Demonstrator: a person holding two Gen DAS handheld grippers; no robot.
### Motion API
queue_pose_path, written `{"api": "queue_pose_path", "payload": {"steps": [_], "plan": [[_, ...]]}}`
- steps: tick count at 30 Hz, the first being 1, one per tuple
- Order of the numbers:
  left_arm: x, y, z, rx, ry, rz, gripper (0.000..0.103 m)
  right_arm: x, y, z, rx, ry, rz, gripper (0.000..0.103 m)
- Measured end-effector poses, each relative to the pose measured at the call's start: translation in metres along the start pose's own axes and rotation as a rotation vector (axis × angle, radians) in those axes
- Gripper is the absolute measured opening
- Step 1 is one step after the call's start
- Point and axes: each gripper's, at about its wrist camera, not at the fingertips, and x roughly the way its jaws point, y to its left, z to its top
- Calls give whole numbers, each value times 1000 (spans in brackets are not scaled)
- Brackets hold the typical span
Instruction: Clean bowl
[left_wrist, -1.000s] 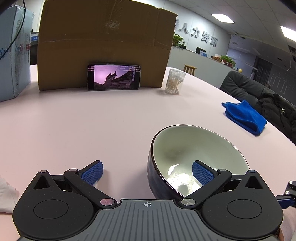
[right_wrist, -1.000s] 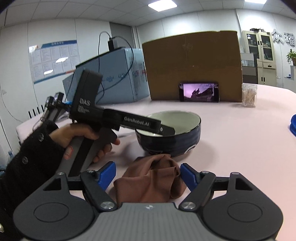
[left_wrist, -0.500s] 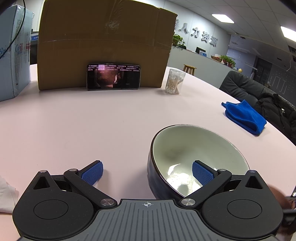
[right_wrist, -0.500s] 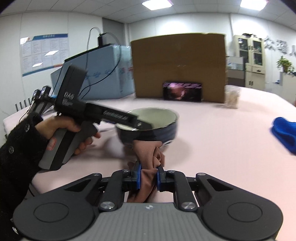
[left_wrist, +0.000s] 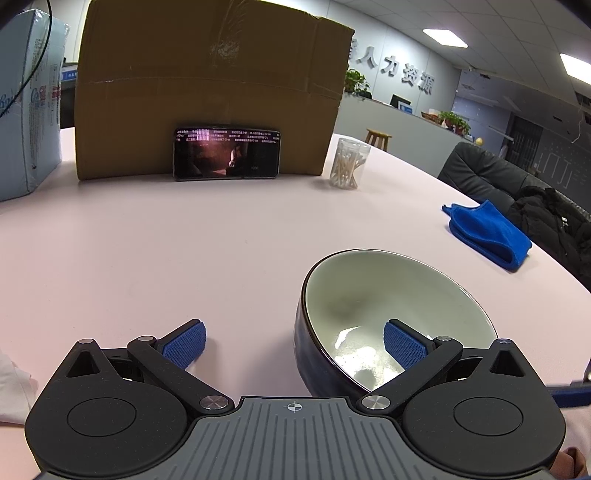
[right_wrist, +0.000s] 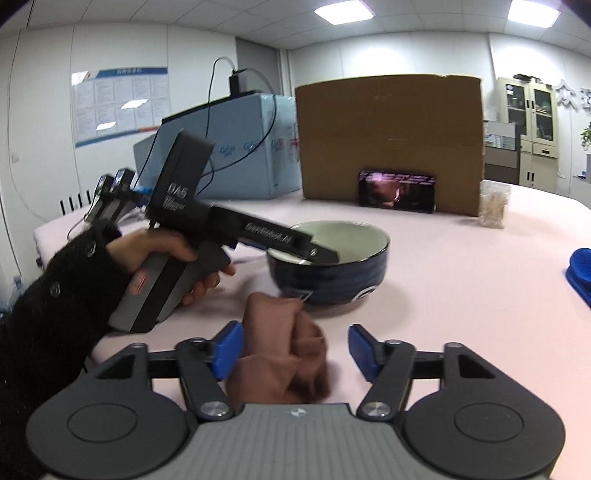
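Right wrist view shows the brown cloth (right_wrist: 284, 347) lying bunched on the pink table (right_wrist: 461, 280), right between the blue pads of the right gripper (right_wrist: 291, 350). Its jaws are wide open. The left pad looks to be touching the cloth, and there is a gap on the right side, so nothing is held. The dark blue bowl (right_wrist: 332, 269) sits just past the cloth, straight ahead of these jaws.

Left wrist view shows the left gripper (left_wrist: 293, 341) with its jaws open wide too. They sit across the near left wall of the bowl (left_wrist: 388, 310): one pad is inside the pale inside of the bowl, the other is outside, over the table. They hold nothing yet.

So the left gripper is the closer one to the bowl, and the right one is closer to the cloth. I think the next job is for the right jaws to squeeze the cloth, which sits a bit to their left. Then the cloth must go up and forward, over the rim. The left jaws could pinch the wall to keep the bowl from sliding.
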Motion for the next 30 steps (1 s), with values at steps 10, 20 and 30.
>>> {"api": "queue_pose_path", "payload": {"steps": [10,20,30], "plan": [[-16,3,3,-22,-89,-46,103,-21,-40,13,130,-265,-100,103],[-36,1,13,-46,-263,-11,103,-2,-90,34,109,-375,-219,103],[-51,9,14,-76,-544,257,103,50,-124,55,4,-426,-316,103]]}}
